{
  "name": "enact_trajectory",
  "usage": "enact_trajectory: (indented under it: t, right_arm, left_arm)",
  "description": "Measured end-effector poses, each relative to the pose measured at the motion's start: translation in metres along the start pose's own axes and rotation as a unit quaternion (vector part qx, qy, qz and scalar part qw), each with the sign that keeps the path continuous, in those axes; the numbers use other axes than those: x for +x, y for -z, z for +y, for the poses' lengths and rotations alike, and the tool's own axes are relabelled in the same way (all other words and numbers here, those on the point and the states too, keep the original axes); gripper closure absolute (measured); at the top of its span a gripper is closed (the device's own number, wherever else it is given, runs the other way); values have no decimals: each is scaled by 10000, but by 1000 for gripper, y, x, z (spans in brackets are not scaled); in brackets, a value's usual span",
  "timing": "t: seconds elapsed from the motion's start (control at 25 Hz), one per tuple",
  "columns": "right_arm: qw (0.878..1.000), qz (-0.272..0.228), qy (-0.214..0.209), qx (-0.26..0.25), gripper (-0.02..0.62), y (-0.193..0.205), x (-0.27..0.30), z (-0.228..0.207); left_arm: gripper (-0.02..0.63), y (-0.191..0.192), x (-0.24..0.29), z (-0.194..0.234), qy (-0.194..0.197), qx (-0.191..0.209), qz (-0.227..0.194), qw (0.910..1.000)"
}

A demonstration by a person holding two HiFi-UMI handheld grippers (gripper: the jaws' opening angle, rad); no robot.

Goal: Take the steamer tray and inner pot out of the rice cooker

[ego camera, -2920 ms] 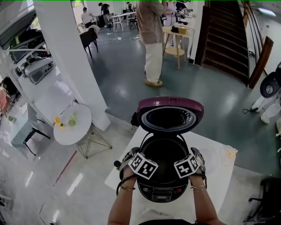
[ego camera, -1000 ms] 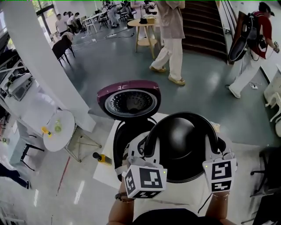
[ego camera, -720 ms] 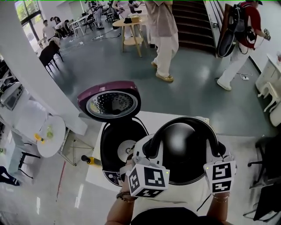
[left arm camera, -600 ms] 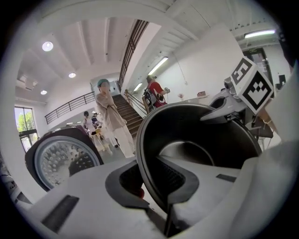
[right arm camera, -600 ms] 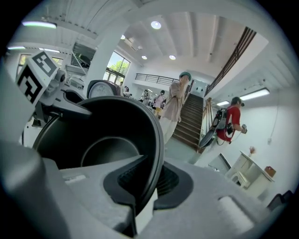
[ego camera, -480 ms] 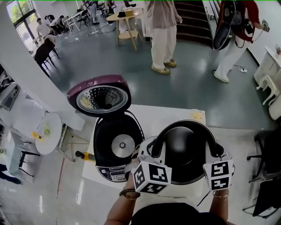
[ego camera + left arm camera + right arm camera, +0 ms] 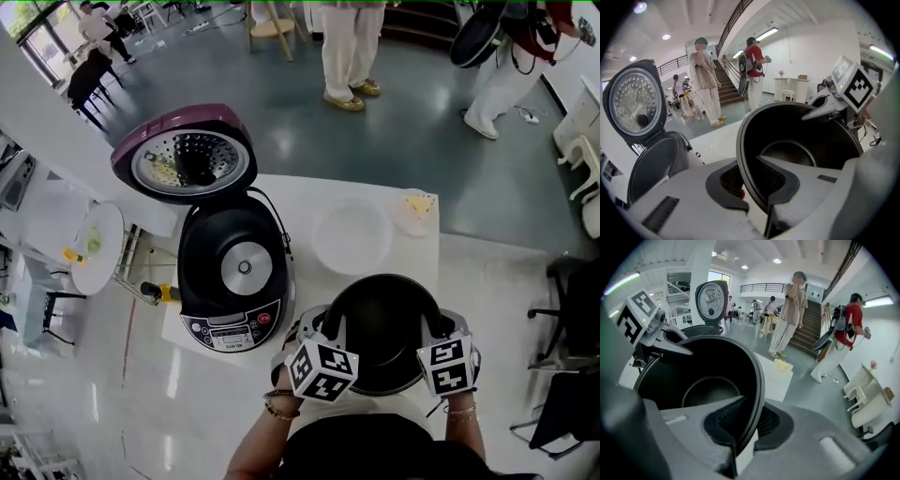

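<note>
Since earlier: we've swung inner pot [image 7: 382,328] out of rice cooker [image 7: 234,281], now left of L claw [image 7: 749,183]. Pot sits btwn claws, low over tabletop [image 7: 309,202]. L + R claw [image 7: 740,430] clamped on opposite rim edges. Stiff metal, prob slick, some weight; grip rim.

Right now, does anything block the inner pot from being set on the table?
Nothing visible does. The inner pot, held by the left gripper and right gripper, is apart from the steamer tray and rice cooker.
</note>
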State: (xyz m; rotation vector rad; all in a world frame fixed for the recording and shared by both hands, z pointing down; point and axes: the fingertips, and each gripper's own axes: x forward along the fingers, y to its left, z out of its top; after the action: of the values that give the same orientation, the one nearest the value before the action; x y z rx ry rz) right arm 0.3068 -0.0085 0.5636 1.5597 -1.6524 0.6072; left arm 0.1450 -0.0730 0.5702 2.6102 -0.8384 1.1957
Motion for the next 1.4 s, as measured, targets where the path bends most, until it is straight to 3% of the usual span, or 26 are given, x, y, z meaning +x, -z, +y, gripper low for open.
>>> enact_trajectory:
  t: [0.24,0.48,1.28,1.32,1.36,1.4]
  right_arm:
    - [9981,408,-436,-118,566,37,30,24]
    - [9967,505,-597,-239,565,42,49,31]
    - [9981,217,-475,-334,563,17,80,12]
    - [9977,214,-485,-416,555,17,80,13]
    - [9972,214,-519,-491,486,18,80,15]
    - [9968,208,-575,-522,351,18,80,17]
  left_arm:
    - [549,52,17,-13,56,-324,571,9978]
    - [549,70,30,-11,18,-468,799,9957]
    - [549,47,58,16,-267,-510,384,9976]
    - [548,47,58,16,-306,-471,391,9977]
    - [543,47,56,17,-377,-388,392,9978]
    - [533,46,55,19,-484,-278,358,9978]
